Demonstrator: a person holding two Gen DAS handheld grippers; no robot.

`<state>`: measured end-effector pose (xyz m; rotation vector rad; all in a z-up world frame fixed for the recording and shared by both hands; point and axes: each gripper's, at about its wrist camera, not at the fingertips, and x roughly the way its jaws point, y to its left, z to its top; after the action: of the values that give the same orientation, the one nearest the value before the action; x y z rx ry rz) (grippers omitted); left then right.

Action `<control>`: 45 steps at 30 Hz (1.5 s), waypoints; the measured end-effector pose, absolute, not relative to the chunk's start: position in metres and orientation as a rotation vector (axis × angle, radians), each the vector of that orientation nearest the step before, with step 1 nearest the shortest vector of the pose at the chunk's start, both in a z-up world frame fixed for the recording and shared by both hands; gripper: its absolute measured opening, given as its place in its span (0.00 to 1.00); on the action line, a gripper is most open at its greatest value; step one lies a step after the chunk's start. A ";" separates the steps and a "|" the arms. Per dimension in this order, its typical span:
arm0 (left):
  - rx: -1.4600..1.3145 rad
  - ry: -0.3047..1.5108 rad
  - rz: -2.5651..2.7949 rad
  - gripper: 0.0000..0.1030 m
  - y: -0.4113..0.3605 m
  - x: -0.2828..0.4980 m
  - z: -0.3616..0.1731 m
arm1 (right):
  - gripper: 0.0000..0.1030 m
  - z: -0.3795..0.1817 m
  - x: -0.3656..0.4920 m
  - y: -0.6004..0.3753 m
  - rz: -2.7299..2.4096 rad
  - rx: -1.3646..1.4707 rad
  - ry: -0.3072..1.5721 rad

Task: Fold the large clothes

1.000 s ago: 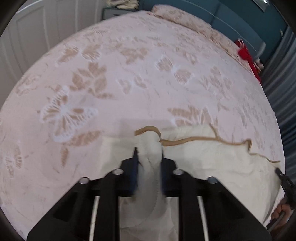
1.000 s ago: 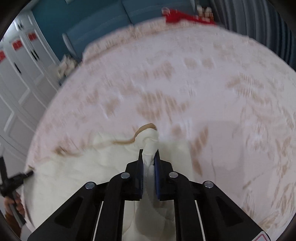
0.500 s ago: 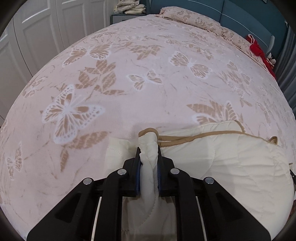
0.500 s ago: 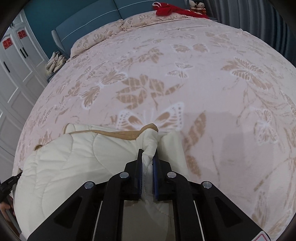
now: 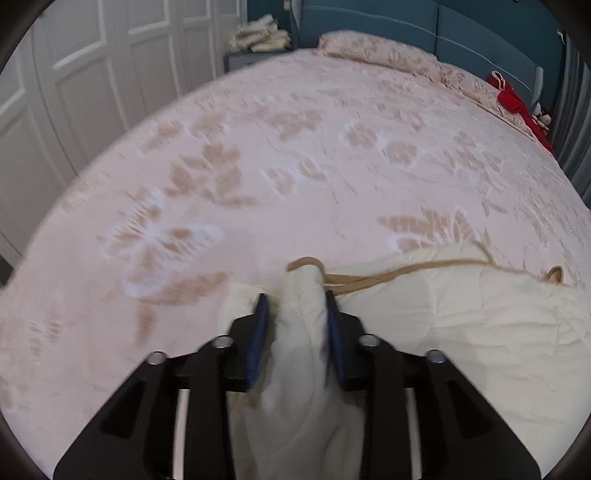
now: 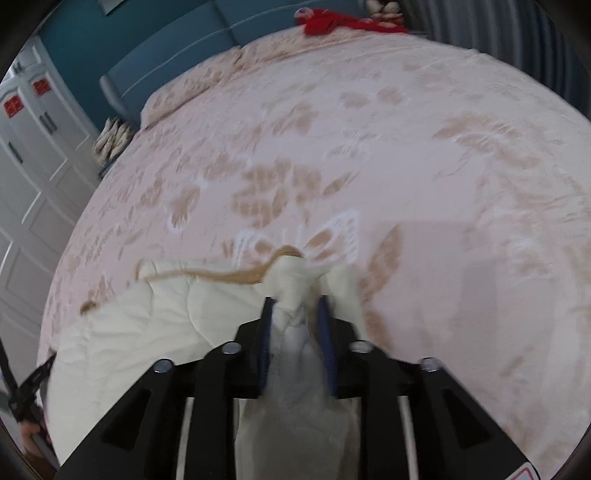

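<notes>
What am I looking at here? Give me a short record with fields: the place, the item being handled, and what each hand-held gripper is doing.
Place: bed with pink butterfly bedspread
Item: cream quilted garment with tan trim, lying on the bedspread
Left hand-held gripper: jaws opening, a bunched fold of the garment between them
Right hand-held gripper: jaws opening, another fold between them
Background: red cloth at the far end

Both wrist views look steeply down, close — sharing the bed and quilt.

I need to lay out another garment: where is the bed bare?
Bare bedspread runs from the cream quilt up to the pillows, and right of the quilt's corner. Crowded: the near edge under the quilt, and the red cloth by the headboard.
</notes>
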<state>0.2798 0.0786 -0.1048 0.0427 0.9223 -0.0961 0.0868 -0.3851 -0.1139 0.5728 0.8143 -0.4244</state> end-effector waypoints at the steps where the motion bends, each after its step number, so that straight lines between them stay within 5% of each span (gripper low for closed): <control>1: 0.045 0.888 -0.096 0.39 0.081 0.273 -0.090 | 0.30 -0.098 0.079 -0.383 -0.443 0.552 0.782; 9: 0.073 0.865 -0.323 0.39 0.019 0.253 -0.032 | 0.24 -0.049 0.117 -0.299 -0.221 0.378 0.803; 19: 0.156 1.021 -0.419 0.38 -0.072 0.264 -0.098 | 0.21 -0.095 0.183 -0.230 -0.107 0.357 0.946; 24: 0.173 1.047 -0.399 0.38 -0.082 0.269 -0.117 | 0.10 -0.115 0.199 -0.219 -0.092 0.352 0.997; 45: 0.276 0.931 -0.342 0.38 -0.099 0.263 -0.144 | 0.00 -0.153 0.215 -0.215 -0.079 0.358 0.995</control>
<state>0.2626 -0.0990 -0.1439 0.2764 0.9309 -0.3421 0.2148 -0.2154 -0.1532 0.3583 0.9953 -0.0792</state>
